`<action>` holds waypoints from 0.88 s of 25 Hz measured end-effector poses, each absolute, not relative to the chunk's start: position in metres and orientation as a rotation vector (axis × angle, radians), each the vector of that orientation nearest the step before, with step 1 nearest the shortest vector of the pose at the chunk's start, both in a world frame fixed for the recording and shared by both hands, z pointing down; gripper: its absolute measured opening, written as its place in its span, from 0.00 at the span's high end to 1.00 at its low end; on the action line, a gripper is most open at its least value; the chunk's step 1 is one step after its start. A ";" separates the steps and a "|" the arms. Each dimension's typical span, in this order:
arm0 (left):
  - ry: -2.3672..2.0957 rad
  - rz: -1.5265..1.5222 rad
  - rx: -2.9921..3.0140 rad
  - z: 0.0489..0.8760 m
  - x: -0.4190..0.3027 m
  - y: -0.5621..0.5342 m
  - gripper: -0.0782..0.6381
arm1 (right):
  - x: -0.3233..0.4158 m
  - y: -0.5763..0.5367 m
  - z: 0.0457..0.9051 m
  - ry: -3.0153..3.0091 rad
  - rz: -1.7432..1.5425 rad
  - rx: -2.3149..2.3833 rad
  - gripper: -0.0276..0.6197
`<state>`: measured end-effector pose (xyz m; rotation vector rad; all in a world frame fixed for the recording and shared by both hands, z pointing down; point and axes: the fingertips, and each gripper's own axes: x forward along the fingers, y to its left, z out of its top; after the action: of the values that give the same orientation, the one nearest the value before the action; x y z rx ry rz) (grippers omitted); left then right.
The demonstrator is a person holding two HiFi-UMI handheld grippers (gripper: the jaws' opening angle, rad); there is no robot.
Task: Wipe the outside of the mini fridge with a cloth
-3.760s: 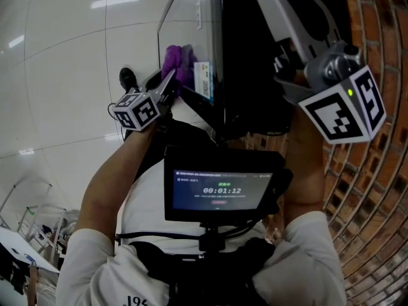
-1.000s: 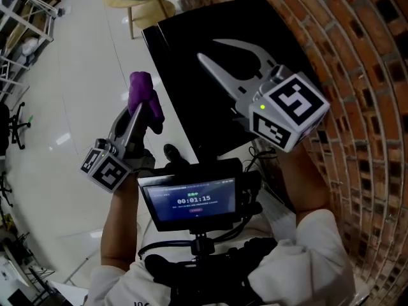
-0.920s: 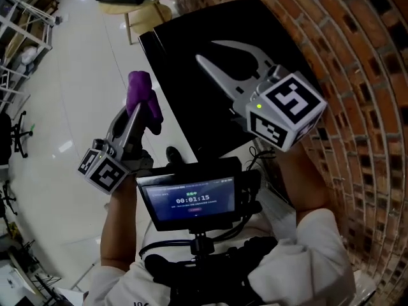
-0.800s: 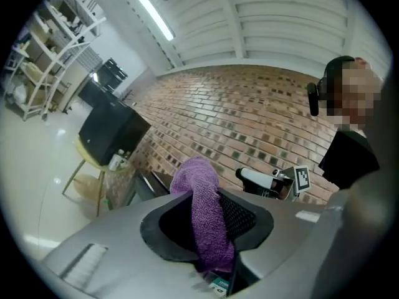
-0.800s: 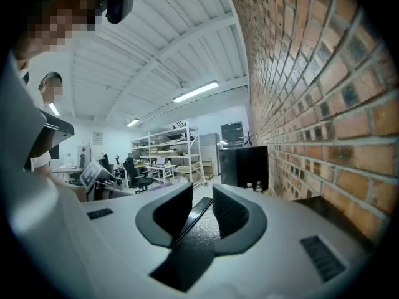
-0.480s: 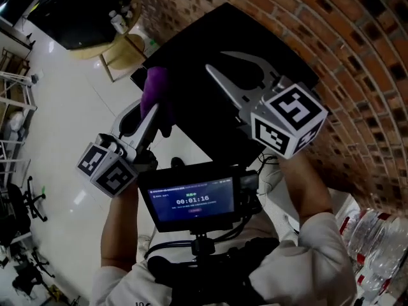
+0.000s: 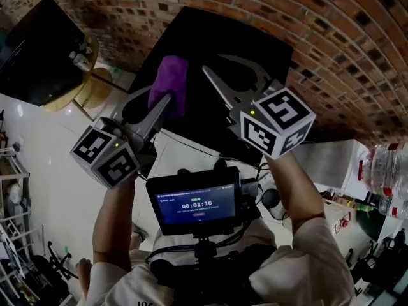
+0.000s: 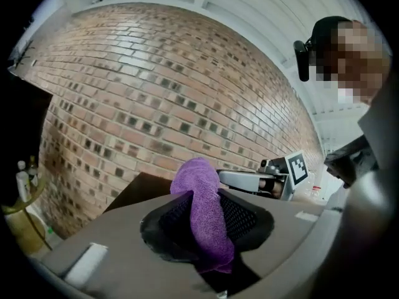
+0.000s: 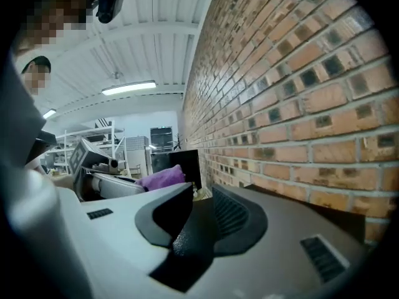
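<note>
The person stands facing the black fridge (image 7: 210, 30), which is pushed back against a brick wall (image 7: 331, 50), and both grippers are out over its top. The left gripper (image 7: 164, 104) has the purple cloth (image 7: 170, 81) pinched between its jaws. They have just eased a touch wider, but the cloth is caught there all the same, with a rounded bunch poking out past the tips and a fold hanging down between the pads. It hangs over the fridge top near its left edge, and from here I cannot tell whether it touches the surface. The right gripper (image 7: 213, 62) is just beside it, further toward the middle of the top and nearer the wall. Its jaws stand a narrow way apart with nothing between them. Both grippers point roughly level toward the bricks. A small monitor (image 7: 194, 203) sits on the rig at the person's chest, its screen lit. Off to the left, by the wall, is a round yellowish table (image 7: 95, 94) with a couple of small bottles (image 7: 78, 59) on it. At the far right edge some clear water bottles (image 7: 386, 171) show.
</note>
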<state>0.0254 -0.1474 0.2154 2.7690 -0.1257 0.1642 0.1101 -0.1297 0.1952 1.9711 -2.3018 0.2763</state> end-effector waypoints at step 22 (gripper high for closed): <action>0.129 0.556 2.820 0.273 0.188 -0.165 0.70 | 0.210 -0.128 0.207 -2.024 0.379 2.423 0.82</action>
<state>0.1884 -0.1651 0.2728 2.8202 0.1287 0.5563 0.2096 -0.1284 0.2066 2.4226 -2.0244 0.3794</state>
